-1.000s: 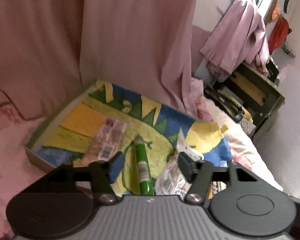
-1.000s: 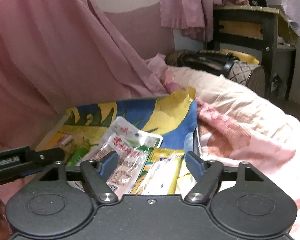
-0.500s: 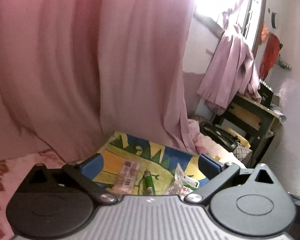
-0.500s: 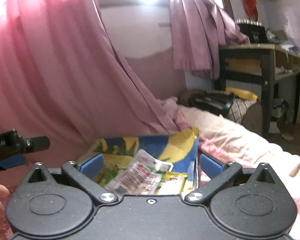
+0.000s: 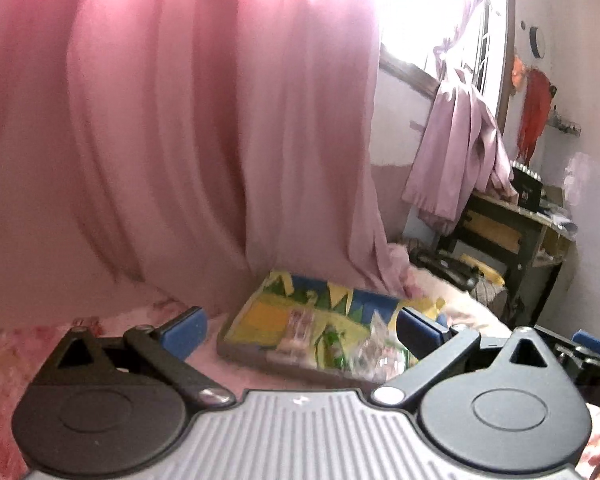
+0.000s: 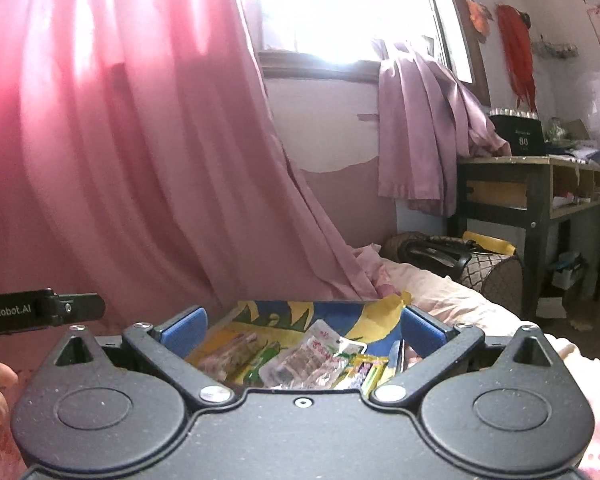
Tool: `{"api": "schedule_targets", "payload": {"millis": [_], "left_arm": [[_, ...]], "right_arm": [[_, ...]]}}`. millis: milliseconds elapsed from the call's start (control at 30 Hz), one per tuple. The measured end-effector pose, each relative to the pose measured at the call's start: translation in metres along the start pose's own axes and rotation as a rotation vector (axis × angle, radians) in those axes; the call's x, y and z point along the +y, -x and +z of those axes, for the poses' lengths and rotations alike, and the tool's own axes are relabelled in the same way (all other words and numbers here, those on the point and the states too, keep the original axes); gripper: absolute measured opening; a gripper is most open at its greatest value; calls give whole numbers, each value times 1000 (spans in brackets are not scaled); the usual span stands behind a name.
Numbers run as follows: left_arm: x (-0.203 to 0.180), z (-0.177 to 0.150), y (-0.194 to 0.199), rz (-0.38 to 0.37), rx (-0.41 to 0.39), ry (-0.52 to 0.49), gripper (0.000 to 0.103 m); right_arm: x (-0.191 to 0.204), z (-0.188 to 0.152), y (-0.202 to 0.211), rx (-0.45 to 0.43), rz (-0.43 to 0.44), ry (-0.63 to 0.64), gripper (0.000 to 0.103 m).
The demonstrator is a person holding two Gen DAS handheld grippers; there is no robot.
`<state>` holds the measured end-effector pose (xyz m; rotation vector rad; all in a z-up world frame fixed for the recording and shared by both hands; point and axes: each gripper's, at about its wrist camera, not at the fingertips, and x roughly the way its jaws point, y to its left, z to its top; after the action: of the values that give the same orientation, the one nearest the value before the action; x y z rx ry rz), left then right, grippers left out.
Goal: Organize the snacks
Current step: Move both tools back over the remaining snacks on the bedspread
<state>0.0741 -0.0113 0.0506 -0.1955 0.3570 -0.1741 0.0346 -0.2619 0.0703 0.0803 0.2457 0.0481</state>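
Observation:
A shallow tray with a blue, yellow and green lining (image 5: 260,316) (image 6: 260,312) lies on the pink bed. In it lie several snack packets: a clear pack with red print (image 6: 308,356), a green stick (image 6: 262,364) (image 5: 330,344), a pinkish pack (image 6: 228,350) (image 5: 298,326) and yellow packs (image 6: 366,370). My left gripper (image 5: 300,330) is open and empty, held back from the tray. My right gripper (image 6: 302,328) is open and empty, above the tray's near side.
A pink curtain (image 6: 120,160) hangs behind the tray. A dark desk (image 6: 540,184) and a bag (image 6: 452,258) stand at the right beyond the bed (image 6: 460,300). The left gripper's body shows at the left edge of the right wrist view (image 6: 40,310).
Both grippers have pulled up and back from the tray, and their jaws have opened wider. The tray now looks smaller and farther away in both views.

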Motion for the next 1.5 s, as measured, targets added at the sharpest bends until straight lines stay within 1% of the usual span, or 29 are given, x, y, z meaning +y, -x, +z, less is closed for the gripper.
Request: {"api": "schedule_targets", "payload": {"millis": [167,233,300,433,633,767,867,967,1100,1233,1367,1500], "left_arm": [[13,-18,23,50,66,-12,103],[18,-25,31,82,92,-18,103],[23,-32,40,130,122,-28,103],[28,-46,54,207,191,-70,103],[28,-53,64,251,226,-93,103],[29,-59,57,298,288,-108,103],[30,-62,52,307,316,-105,103],[31,-63,50,313,331,-99,103],[35,-63,45,332,365,-77,103],[40,-64,40,331,421,-46,103],[44,-65,36,344,455,-25,103],[52,-63,25,337,521,-7,103]], "right_arm": [[15,-12,27,11,-33,39,102],[20,-17,34,25,-40,47,103],[23,-21,39,43,-39,45,103],[27,-29,45,99,1,20,103],[40,-44,51,162,42,31,102],[45,-53,46,239,81,0,102],[51,-60,40,277,91,12,102],[55,-63,37,290,84,29,102],[54,-66,32,321,95,17,102],[56,-72,23,389,119,9,102],[60,-81,15,456,142,6,102],[64,-86,11,486,153,20,102]]}}
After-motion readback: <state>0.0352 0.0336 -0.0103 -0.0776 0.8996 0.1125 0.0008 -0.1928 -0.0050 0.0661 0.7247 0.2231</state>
